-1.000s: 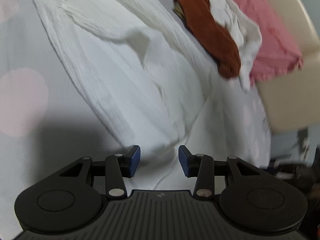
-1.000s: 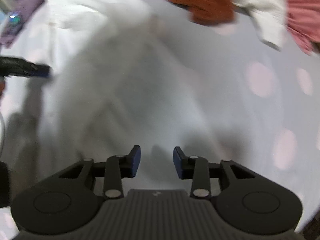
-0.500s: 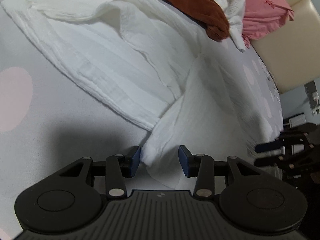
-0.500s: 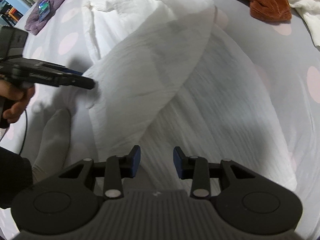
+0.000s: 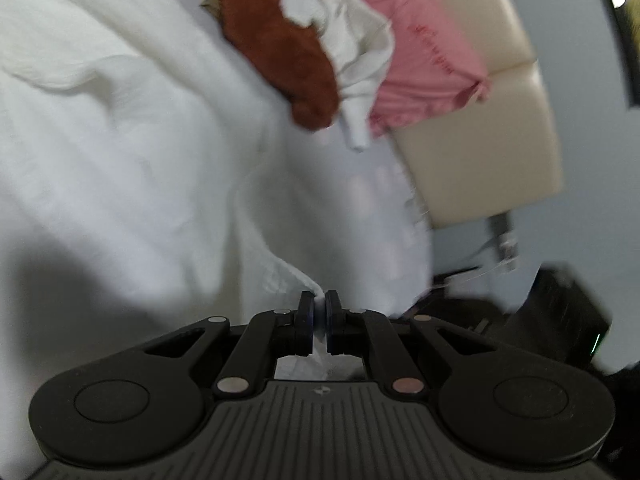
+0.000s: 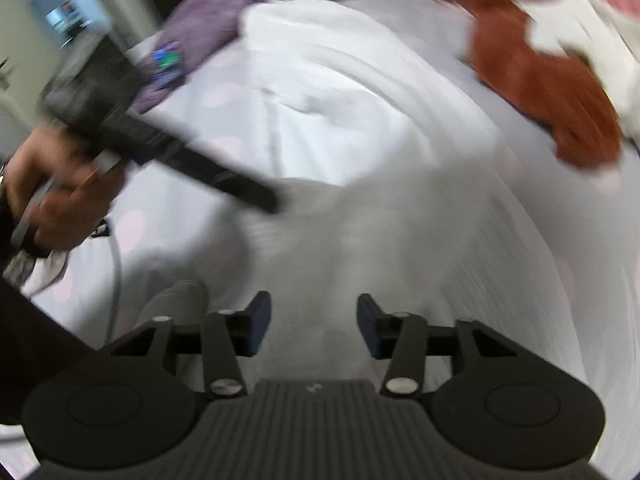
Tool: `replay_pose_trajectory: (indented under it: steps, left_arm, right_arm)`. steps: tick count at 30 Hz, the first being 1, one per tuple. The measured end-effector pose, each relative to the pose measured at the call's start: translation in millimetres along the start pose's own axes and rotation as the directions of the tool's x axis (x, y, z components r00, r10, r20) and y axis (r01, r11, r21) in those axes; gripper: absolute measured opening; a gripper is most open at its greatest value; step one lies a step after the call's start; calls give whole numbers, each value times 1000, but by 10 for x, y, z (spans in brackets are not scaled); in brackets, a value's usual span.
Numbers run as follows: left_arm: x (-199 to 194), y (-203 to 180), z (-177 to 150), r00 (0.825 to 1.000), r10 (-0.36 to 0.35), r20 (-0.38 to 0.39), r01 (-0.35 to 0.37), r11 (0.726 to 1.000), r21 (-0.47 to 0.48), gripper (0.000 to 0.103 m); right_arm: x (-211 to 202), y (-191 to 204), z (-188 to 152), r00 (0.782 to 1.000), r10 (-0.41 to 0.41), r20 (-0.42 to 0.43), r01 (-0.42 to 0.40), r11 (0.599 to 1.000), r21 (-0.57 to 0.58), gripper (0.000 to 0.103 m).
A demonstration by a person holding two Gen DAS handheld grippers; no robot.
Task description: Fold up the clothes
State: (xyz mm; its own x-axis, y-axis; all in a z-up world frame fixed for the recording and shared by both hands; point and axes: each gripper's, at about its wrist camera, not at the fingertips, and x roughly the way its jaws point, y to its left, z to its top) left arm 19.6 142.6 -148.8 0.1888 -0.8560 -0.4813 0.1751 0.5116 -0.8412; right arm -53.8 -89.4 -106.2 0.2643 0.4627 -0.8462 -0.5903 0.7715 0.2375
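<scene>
Garment: your white garment lay spread and creased over the bed sheet, crinkle-textured, with one fold lifted toward the left gripper.
Left gripper: your left gripper was clenched on an edge of the white garment, cloth pinched between its pads.
Right gripper: your right gripper hung over the garment with its jaws opening; the pads pressed on nothing, cloth lying below the gap.
Around, left to right: a purple cloth at the far left, a rust cloth, a second white cloth draped over it, a pink cloth, then a cream headboard.
In the way: the rust cloth lay just beside the garment's far edge; whether they touched was lost in blur.
Left view only: the headboard and the pinched edge.
Right view only: your hand holding the left gripper's body, its tip at the garment, plus the purple cloth. Both views were blurred.
</scene>
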Motion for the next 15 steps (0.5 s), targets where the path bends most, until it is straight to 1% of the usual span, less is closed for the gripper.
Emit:
replay_pose_trajectory:
  steps: [2,3,5,6,7,8,9,11,12,13,14,15]
  left_arm:
    - [79,-52,49,1000,-14,-7,14,1000,2,3]
    - [124,-79,69,1000,-15,-13,15,1000,6,3]
    - [191,-91,80,1000,-14,-24,14,1000,2,3]
    - [210,-91,83,1000,-16,-27,16,1000,-1,3]
    - [218,-91,87,999,-20,-27,20,1000,-4,3]
    - [225,-98,93,999,-22,-26,22,1000,-1,3]
    - [231,-111,98,999,-22,-24,23,1000,7,3]
    - [212,-122,90,1000,-9,-21,10,1000,30,4]
    - [216,-131,93,1000,7,-22,-6,999,42,7]
    - [225,-140,100,999,30,-21,-29,998,52,20]
    - [230,-144,107,998,66,-15,-65,996,62,29]
    - [221,-140,115,995,98,-5,-97,993,73,30]
  right_arm:
    - [48,154,30,1000,-17,17,17,1000,-11,54]
    - [76,195,43,999,-39,29,38,999,7,54]
    - [134,256,64,991,-120,51,118,992,43,53]
    - [150,247,61,991,-125,48,122,991,55,42]
    - [165,236,57,991,-128,45,125,990,66,25]
    - [181,226,54,990,-132,42,128,989,77,6]
    - [196,215,50,990,-135,39,131,987,88,3]
    - [97,136,26,992,-102,77,91,987,132,3]
    - [45,96,14,992,-86,97,70,986,153,3]
    - [-6,55,1,991,-70,118,49,984,174,3]
    - [-66,2,-16,989,-63,133,36,979,200,3]
    - [-126,-59,-32,988,-72,137,39,973,227,3]
